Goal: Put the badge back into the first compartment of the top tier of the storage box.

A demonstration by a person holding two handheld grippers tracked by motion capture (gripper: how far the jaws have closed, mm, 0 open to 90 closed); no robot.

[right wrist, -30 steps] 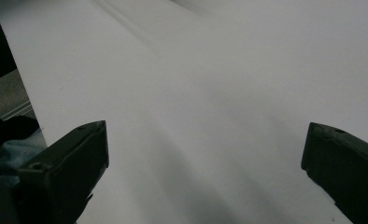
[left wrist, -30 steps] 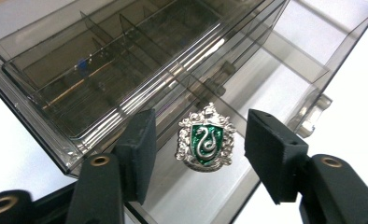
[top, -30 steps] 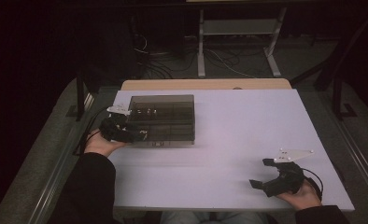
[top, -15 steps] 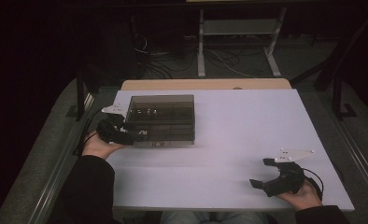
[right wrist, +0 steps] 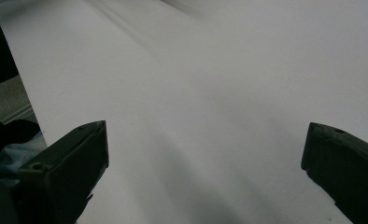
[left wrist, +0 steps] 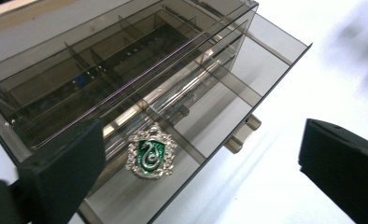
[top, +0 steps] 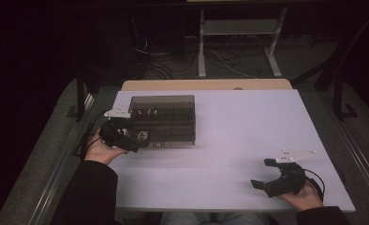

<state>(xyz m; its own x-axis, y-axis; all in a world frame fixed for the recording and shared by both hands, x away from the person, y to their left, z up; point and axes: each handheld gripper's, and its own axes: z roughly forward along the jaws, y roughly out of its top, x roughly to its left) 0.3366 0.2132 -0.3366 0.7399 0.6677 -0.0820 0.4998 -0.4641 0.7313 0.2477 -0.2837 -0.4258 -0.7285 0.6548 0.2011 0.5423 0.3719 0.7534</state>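
The left gripper (left wrist: 201,177) stands wide open over the pulled-out drawer (left wrist: 247,74) of the smoky plastic box (top: 163,120); its jaws have just been opening and nothing is between them. The badge (left wrist: 152,157), a silver crest with a green snake field, lies flat on the drawer floor in the compartment nearest the front wall, free of both jaws. It appears to be released in place. The drawer handle (left wrist: 240,136) projects over the table (top: 248,122). The right gripper (top: 266,174) rests near the table's near right corner, well apart from the box, jaws open and empty. In my judgement, the step in hand is withdrawal: lift the left gripper straight clear of the drawer walls without brushing the dividers or disturbing the badge, then push at the handle squarely so the drawer closes without shifting the box.
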